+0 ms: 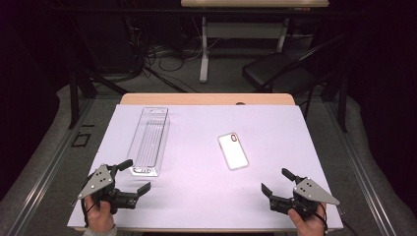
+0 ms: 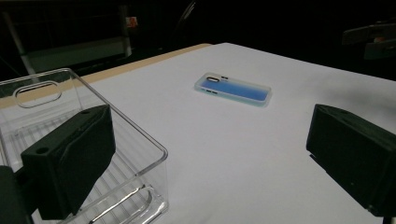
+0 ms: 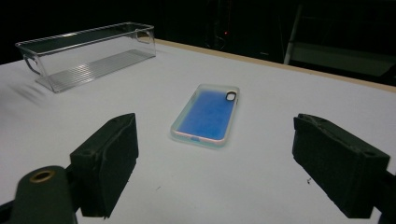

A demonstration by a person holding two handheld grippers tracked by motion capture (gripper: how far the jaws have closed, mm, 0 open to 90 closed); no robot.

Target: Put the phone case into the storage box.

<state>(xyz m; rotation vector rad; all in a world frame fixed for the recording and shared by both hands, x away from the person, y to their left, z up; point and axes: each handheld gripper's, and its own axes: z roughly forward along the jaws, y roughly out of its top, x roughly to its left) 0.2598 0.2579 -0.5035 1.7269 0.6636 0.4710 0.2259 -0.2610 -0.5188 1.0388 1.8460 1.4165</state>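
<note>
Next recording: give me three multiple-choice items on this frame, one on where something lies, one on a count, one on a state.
1. Where does the phone case lie relative to the clear bin?
A. inside it
B. apart, toward the right claw's side
C. under it

2. How many things lie on the white table besides the claws?
A. two
B. four
C. five

3. How do the jaws of the left claw and right claw stand?
A. both open, holding nothing
B. left shut on the bin
C. right shut on the case

Key: 1 B, bare table separates them. 2 A, bin and case alone. 3 A, each claw's own view shows parted jaws.
</note>
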